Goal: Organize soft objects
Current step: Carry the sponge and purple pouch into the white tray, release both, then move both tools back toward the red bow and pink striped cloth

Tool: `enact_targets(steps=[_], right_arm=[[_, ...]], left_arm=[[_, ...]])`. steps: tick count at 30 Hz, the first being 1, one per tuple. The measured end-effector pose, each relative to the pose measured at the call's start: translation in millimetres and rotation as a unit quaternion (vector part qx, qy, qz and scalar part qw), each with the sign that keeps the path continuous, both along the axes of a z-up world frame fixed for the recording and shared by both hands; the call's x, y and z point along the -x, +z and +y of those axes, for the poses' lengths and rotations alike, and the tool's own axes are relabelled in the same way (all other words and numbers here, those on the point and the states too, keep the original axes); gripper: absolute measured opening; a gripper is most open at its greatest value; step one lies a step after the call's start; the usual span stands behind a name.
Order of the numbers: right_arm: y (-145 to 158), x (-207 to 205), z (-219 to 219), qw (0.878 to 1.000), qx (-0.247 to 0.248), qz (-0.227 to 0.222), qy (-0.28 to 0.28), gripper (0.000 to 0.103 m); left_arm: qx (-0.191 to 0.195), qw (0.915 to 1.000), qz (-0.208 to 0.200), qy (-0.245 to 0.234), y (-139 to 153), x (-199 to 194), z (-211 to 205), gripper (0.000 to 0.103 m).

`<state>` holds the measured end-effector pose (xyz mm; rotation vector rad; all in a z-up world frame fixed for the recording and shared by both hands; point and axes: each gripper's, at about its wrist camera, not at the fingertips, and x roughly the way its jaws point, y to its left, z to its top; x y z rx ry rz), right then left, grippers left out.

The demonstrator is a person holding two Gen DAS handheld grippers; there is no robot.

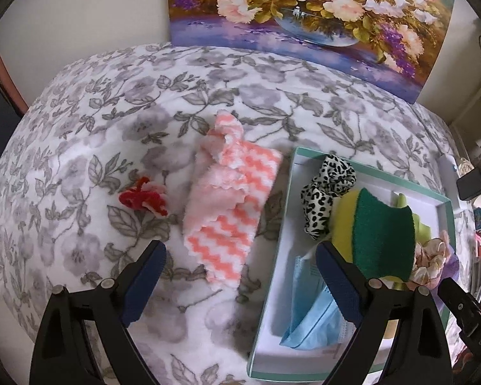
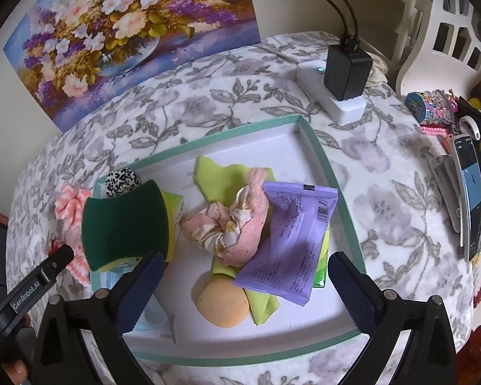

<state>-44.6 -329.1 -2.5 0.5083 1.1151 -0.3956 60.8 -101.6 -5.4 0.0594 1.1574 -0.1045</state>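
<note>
A white tray with a teal rim [image 1: 445,205] [image 2: 324,157] lies on the flowered blanket. It holds a leopard scrunchie [image 1: 327,189], a green and yellow sponge [image 1: 381,234] [image 2: 125,221], a blue face mask [image 1: 311,317], a pink scrunchie [image 2: 237,221], a lime cloth [image 2: 215,176], a purple packet [image 2: 288,240] and a peach puff [image 2: 223,304]. A pink zigzag cloth [image 1: 227,211] and a small red and white piece [image 1: 144,197] lie on the blanket left of the tray. My left gripper [image 1: 240,285] is open, straddling the tray's left rim. My right gripper [image 2: 243,292] is open above the tray.
A flower painting [image 1: 304,9] leans on the wall behind. A white power strip with a black adapter [image 2: 340,83] sits behind the tray. A phone on a stand [image 2: 471,192] and colourful toys [image 2: 433,109] are at the right edge.
</note>
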Motion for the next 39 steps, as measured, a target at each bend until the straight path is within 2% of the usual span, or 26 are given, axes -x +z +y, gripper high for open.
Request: enact_targets(steps=[8, 15, 22, 28, 39], right_arm=[[4.7, -2.8, 12.9, 1.000, 0.004, -0.003, 0.018, 0.103], [12.8, -8.7, 35.9, 0.999, 0.010, -0.011, 0.044, 0.103], [24.1, -16.0, 63.7, 0.997, 0.020, -0.023, 0.067, 0.103], [32.1, -26.9, 94.7, 0.995, 0.011, -0.040, 0.091, 0.103], [37.4, -59.0, 147.9, 0.989, -0.014, -0.066, 0.135, 0.103]], left_arm=[[-0.013, 0.9998, -0.007, -0.011, 8.1, 0.5, 0.7, 0.094], [-0.019, 0.9995, -0.025, 0.000, 27.4, -1.0, 21.1, 0.094], [-0.029, 0.9968, -0.058, 0.048, 51.8, -6.3, 64.2, 0.094], [-0.061, 0.9918, -0.071, 0.087, 56.4, -13.2, 108.4, 0.094], [-0.046, 0.9849, -0.067, 0.152, 52.2, -15.9, 179.6, 0.094]])
